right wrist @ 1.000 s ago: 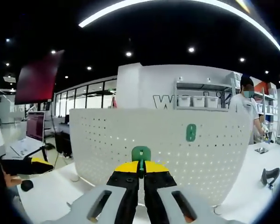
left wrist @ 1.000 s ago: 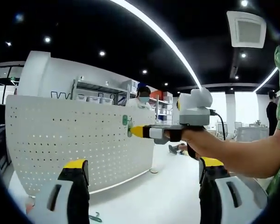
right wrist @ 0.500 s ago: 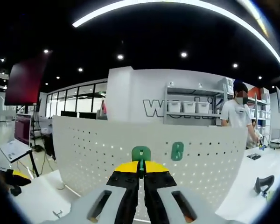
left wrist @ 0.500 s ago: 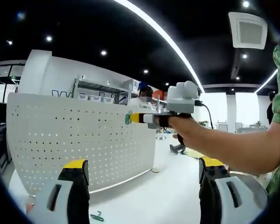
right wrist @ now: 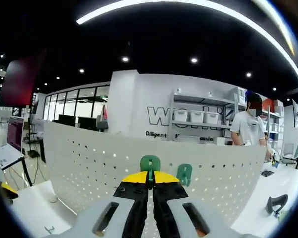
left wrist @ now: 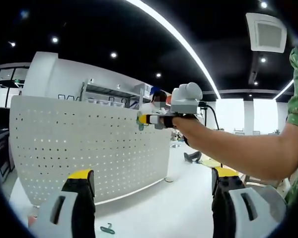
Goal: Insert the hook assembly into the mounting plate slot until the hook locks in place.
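Green hook (right wrist: 150, 162) in right tool (right wrist: 149, 184)

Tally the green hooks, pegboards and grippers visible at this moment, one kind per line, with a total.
Green hooks: 3: held hook, mounted hook, hook on the table
White pegboard: 1
Grippers: 2: left gripper, right gripper
Total: 6

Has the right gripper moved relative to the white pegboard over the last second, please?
Yes. In the left gripper view, the right gripper has risen from mid-height on the pegboard to its top edge, carrying the green hook.
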Action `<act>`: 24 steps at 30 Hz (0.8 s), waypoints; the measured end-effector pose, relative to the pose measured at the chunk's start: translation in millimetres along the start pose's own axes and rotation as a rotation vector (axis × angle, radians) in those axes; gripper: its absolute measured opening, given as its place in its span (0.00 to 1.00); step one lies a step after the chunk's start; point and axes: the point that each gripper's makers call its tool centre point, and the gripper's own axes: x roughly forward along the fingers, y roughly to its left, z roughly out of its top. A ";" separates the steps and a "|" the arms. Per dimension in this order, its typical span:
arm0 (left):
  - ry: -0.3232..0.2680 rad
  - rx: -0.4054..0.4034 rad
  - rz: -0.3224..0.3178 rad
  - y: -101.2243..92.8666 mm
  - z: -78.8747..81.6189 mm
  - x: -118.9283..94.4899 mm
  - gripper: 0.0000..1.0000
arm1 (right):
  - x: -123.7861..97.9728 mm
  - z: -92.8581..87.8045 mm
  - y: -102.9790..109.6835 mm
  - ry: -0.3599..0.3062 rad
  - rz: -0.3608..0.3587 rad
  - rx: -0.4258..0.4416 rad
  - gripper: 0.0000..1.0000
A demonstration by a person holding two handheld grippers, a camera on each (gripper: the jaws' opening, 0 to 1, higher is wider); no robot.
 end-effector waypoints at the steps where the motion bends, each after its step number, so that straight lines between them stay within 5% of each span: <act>1: 0.000 0.000 0.000 0.3 -0.4 0.0 1.00 | 2.1 -0.1 -0.3 0.002 -0.002 -0.007 0.01; 24: 0.013 -0.015 0.008 12.4 -7.1 0.7 0.99 | 28.4 -8.8 -5.4 0.039 -0.041 0.045 0.01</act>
